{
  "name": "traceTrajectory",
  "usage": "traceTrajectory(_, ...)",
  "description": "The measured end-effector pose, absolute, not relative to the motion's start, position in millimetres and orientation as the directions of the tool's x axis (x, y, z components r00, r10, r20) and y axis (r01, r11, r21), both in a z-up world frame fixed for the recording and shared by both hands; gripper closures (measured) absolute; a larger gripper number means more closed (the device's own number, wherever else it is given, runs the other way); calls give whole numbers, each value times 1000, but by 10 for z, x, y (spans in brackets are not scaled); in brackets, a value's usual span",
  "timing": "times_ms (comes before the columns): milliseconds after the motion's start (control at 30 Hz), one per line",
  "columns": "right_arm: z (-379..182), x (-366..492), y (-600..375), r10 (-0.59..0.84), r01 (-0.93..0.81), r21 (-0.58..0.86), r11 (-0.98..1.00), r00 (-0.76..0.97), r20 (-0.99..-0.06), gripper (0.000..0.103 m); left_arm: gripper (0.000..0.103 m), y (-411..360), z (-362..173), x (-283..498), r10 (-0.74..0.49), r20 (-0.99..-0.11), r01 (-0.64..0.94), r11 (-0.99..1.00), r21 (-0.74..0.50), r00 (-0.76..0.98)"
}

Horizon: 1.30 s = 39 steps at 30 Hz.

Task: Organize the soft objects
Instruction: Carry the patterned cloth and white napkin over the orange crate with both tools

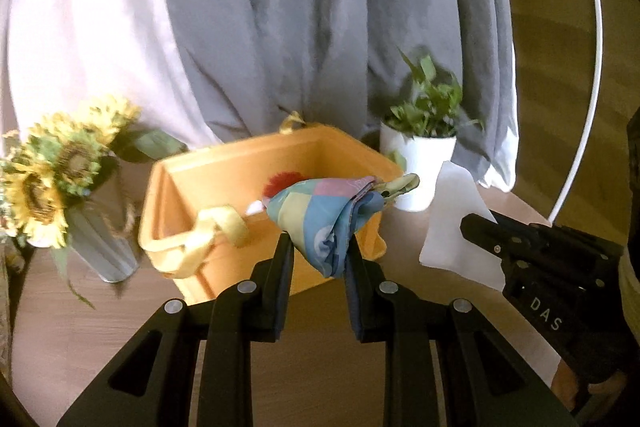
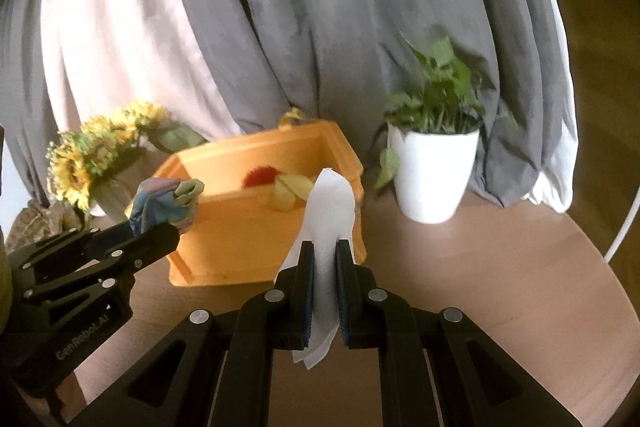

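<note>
Now, left hand-held gripper (image 1: 320, 247): closed on a bunched patchwork cloth (image 1: 324, 215), held in the air in front of the orange bin (image 1: 192, 183).
Right hand-held gripper (image 2: 324, 251): closed on a white tissue (image 2: 330, 211), also above the worktop (image 2: 480, 267).
Bin: already holds a red fluffy thing (image 2: 260, 177) and something yellow (image 2: 290, 189).
Risk: the cloth hangs loose and may catch the bin rim.
Risk: the thin tissue may tear or slip; the plant pot (image 2: 434, 171) stands near.

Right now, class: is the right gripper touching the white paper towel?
Touching. The right wrist view shows the right gripper with both pads pressed against the white paper towel, which sticks out above and below them.
</note>
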State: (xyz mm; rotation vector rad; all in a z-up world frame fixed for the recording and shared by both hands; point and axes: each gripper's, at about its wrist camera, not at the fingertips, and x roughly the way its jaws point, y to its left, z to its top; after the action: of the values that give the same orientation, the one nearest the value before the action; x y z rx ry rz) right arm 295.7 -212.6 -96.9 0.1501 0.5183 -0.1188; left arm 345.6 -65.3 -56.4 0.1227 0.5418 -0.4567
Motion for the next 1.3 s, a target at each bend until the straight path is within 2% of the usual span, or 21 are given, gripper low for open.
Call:
traceTrajectory(700, -358, 2880, -2113, 18, 26, 117, 993, 935, -354, 91, 78, -543, 18, 3143, -247, -384, 275, 961, 19, 889)
traceTrajectory(1000, -144, 3115, -2128, 63, -31, 108, 994, 952, -300, 91, 78, -521, 139, 3342, -191, -351, 211, 977, 20, 917)
traceTrajectory(1300, -72, 3471, -2064, 99, -73, 98, 993, 952, -289, 91, 78, -507, 186, 3719, -159, -344, 183, 983, 37, 925)
